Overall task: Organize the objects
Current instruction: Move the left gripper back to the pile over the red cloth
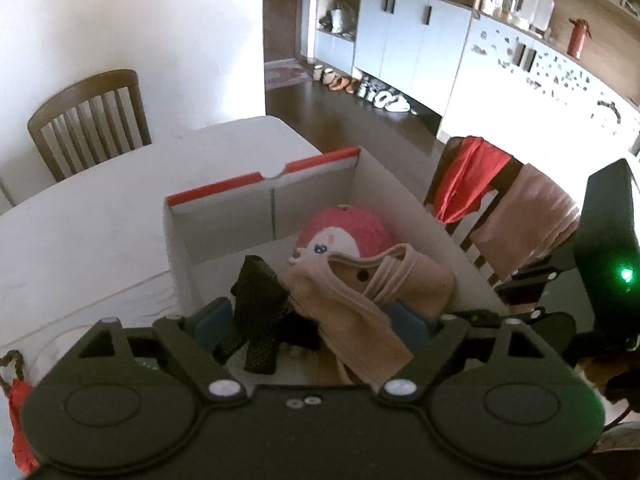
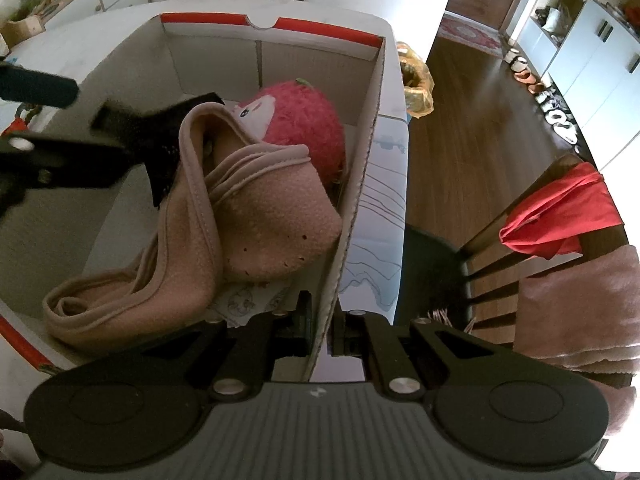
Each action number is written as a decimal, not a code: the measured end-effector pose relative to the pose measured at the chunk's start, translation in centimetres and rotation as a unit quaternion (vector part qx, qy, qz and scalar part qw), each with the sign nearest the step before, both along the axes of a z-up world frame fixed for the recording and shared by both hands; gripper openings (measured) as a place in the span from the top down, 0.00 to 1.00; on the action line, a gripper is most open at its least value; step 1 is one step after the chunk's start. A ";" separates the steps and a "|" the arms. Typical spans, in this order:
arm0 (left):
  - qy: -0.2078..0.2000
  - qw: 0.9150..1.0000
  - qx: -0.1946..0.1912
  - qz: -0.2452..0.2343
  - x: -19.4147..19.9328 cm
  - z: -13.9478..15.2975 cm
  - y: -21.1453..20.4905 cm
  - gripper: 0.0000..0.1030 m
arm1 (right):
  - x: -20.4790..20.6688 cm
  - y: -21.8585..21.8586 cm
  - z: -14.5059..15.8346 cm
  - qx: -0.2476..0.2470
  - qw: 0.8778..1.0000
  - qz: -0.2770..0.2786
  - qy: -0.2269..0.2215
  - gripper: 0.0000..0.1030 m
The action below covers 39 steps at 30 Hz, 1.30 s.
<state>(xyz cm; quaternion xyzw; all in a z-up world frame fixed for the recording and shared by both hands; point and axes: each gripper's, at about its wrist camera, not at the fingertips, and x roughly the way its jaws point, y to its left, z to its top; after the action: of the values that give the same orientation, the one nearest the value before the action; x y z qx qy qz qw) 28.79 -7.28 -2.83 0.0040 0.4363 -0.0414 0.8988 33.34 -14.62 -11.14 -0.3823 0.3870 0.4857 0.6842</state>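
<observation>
The left tool (image 1: pixel 320 320) is standing wide above the cardboard box (image 1: pixel 260 200), and nothing is between its fingers. The right tool (image 2: pixel 320 336) is narrow and is pinching the box's right wall, so it is keeping the box steady. The box is sitting on the white desk (image 1: pixel 100 220), near the desk's right edge and its far right corner.

The step in hand, as I judge it, is leaving the black mesh piece (image 1: pixel 256 308) in the box. To do it well, the left tool should be going straight up with the fingers wide, so the mesh is not catching on a finger and coming out again. The right tool should be holding the wall firmly until the left one is clear.

Inside the box I am counting one pink plush toy (image 2: pixel 304 120) at the far end, one pink fleece cloth (image 2: pixel 256 216) lying over it, and one black mesh piece beside the cloth. On the chair back (image 2: pixel 520 208) beside the desk, one red cloth (image 2: pixel 560 216) and one pink towel (image 2: pixel 580 304) are hanging, not yet put away.
</observation>
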 end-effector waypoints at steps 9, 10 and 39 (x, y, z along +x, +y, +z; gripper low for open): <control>-0.030 0.997 -0.024 0.066 -2.2 1.4 3.2 0.01 | -0.2 0.1 0.0 -0.004 1.000 0.006 -0.006 0.94; -0.032 0.996 -0.025 0.075 -2.4 1.5 3.7 0.01 | -0.3 0.1 0.0 -0.004 1.000 0.005 -0.006 0.94; 0.033 0.956 0.060 0.286 -10.6 -2.1 22.8 0.01 | -0.3 0.0 0.2 -0.007 1.000 0.003 -0.010 0.94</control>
<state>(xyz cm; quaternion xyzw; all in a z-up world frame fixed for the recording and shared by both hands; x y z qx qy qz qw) 18.16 15.52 -4.98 -0.0684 0.4501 0.2431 0.8565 33.08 -14.62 -10.96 -0.3932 0.3826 0.4815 0.6835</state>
